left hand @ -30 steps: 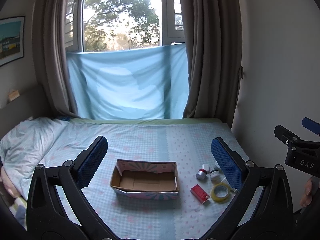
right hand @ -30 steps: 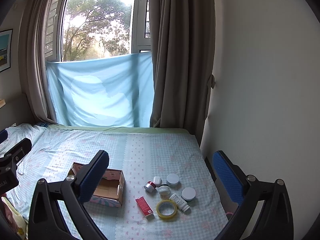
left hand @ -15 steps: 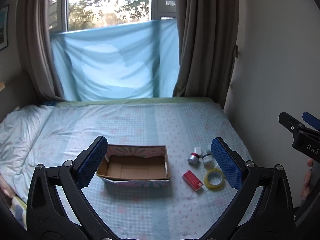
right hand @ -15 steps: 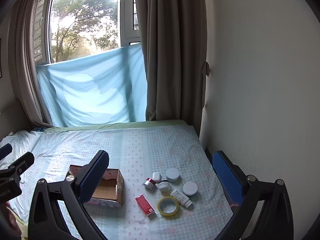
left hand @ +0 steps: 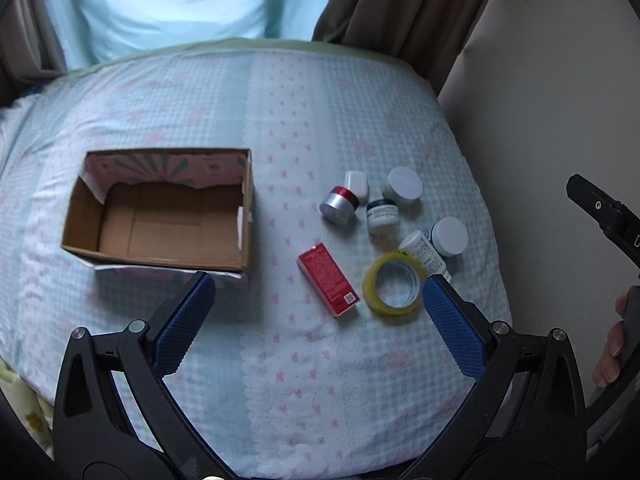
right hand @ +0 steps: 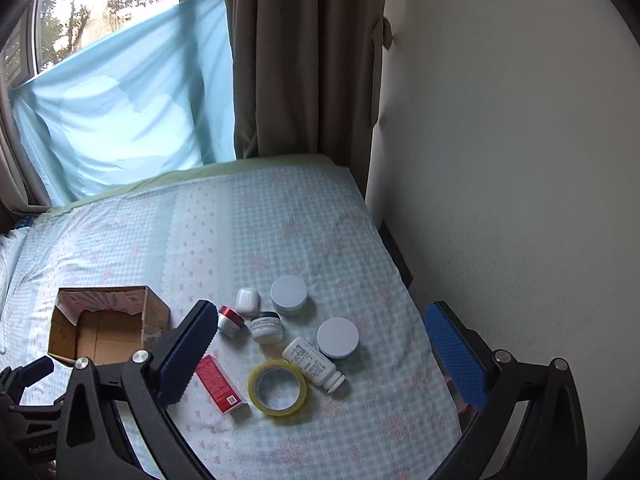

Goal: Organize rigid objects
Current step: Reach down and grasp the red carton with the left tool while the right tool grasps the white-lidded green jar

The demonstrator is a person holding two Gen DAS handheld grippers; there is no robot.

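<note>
An open, empty cardboard box (left hand: pixel 160 216) (right hand: pixel 100 328) sits on the bed. To its right lie a red carton (left hand: pixel 328 278) (right hand: pixel 219 383), a yellow tape roll (left hand: pixel 393 289) (right hand: pixel 278 387), a white bottle on its side (left hand: pixel 424 254) (right hand: pixel 314 364), a red-banded silver jar (left hand: pixel 340 203) (right hand: pixel 230 320), a dark-lidded jar (left hand: pixel 382 216) (right hand: pixel 266 326), a small white case (left hand: pixel 356 184) (right hand: pixel 247 300) and two white-lidded jars (left hand: pixel 404 186) (right hand: pixel 338 338). My left gripper (left hand: pixel 316 320) is open above the bed's near edge. My right gripper (right hand: pixel 320 352) is open over the cluster.
The blue checked bedsheet (left hand: pixel 280 120) covers the bed. A wall (right hand: pixel 500 160) runs along the bed's right side. Brown curtains (right hand: pixel 300 60) and a blue cloth (right hand: pixel 120 112) hang at the far end. The right gripper's body (left hand: pixel 600 216) shows at the left wrist view's right edge.
Both grippers have tilted downward and moved closer to the bed. The box and the cluster of objects now look larger and nearer. Both stay open.
</note>
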